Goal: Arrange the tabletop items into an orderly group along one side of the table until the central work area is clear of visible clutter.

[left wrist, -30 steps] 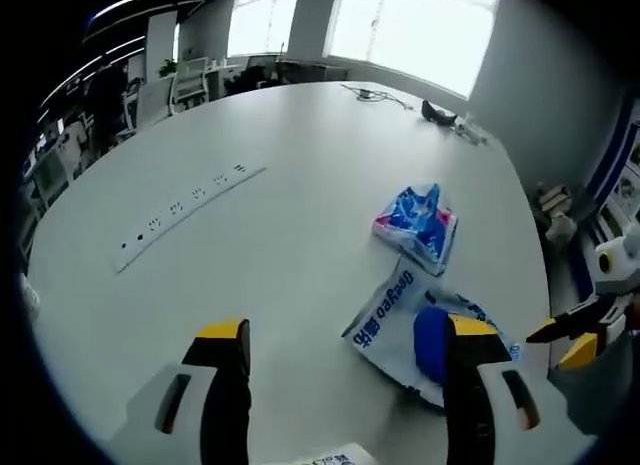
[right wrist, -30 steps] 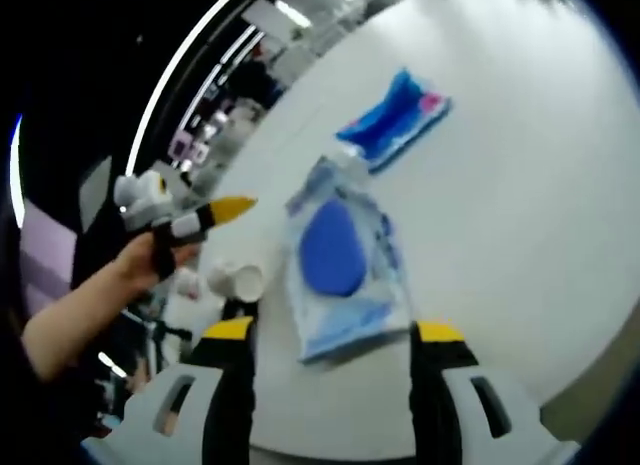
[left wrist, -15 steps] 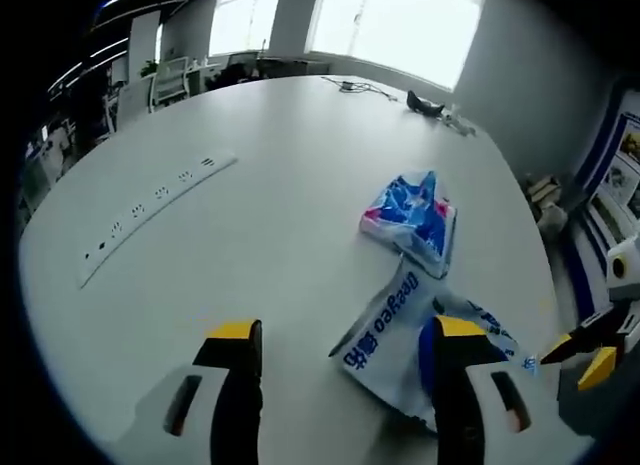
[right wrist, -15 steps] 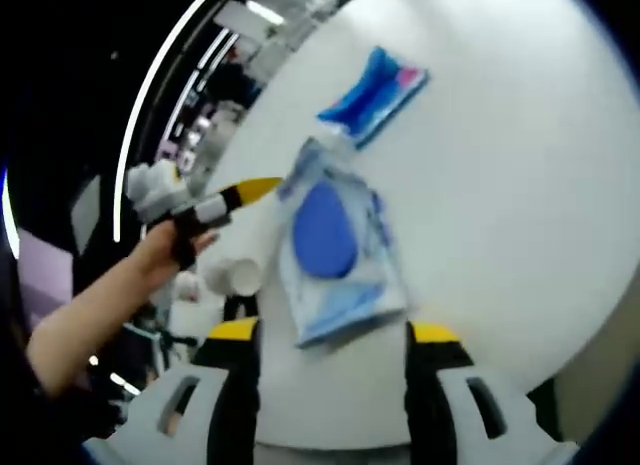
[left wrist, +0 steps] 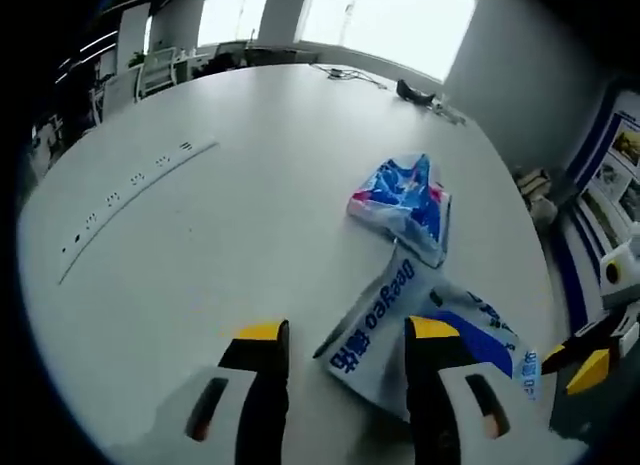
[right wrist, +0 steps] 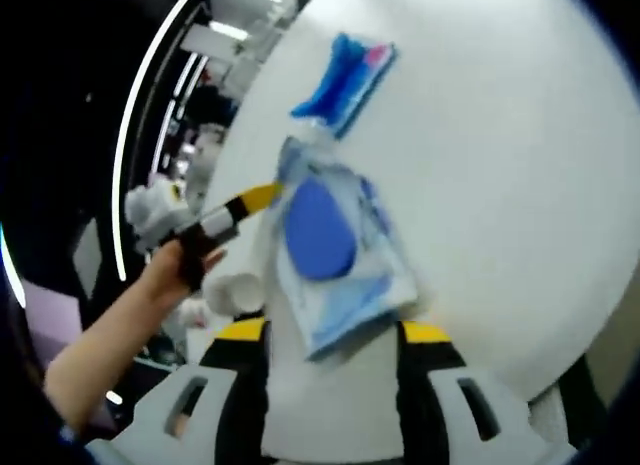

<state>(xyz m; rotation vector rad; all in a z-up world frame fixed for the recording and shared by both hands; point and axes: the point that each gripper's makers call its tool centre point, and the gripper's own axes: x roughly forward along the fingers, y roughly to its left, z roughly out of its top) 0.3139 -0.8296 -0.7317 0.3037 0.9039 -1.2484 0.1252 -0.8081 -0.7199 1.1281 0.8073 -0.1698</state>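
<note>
jaws of the left gripper [left wrist: 340, 340] apart, straddling the near corner of the white printed bag [left wrist: 400, 310], not pinching it. jaws of the right gripper [right wrist: 332, 332] likewise parted, set either side of the bag's lower edge, blue oval patch [right wrist: 318, 228] just ahead of them. bag lying flat on the white desk [left wrist: 200, 235] near its edge. blue and red packet [left wrist: 402, 197] just beyond, touching the bag's far corner. strip of sockets [left wrist: 130, 200] well apart, across the desk. hand [right wrist: 185, 270] beside the bag, gripping the left gripper, its yellow tip at the bag's edge.
</note>
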